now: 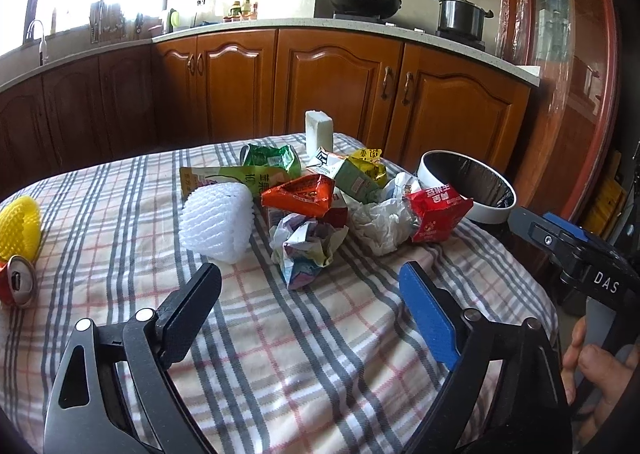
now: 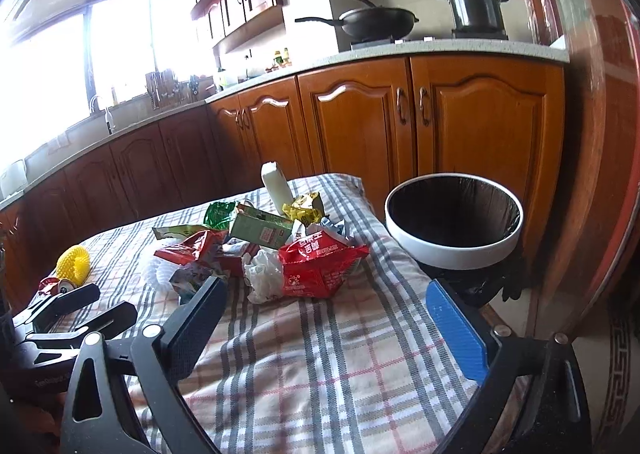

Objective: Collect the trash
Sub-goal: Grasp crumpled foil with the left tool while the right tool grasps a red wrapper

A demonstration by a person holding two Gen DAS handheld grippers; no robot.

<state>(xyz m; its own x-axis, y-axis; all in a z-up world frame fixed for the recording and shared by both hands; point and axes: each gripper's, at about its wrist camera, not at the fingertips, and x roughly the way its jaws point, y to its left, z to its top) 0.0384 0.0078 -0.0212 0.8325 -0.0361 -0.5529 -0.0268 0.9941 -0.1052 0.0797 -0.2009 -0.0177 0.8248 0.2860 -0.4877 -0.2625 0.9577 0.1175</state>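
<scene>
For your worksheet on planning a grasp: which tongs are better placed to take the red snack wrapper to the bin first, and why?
Right, probably. The right tongs stand open just short of the red snack wrapper, with the black-lined bin beside them. The left tongs face the crumpled paper and white foam net.

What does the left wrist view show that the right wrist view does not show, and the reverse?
Only the left wrist view shows a hand at the right edge, and the white foam net nearly whole.

Only the right wrist view shows the whole rim of the trash bin with its black liner, and the left tool from the side.

Both show the red snack bag, the yellow foam net, the crushed can, the checked cloth, and open, empty tools.
</scene>
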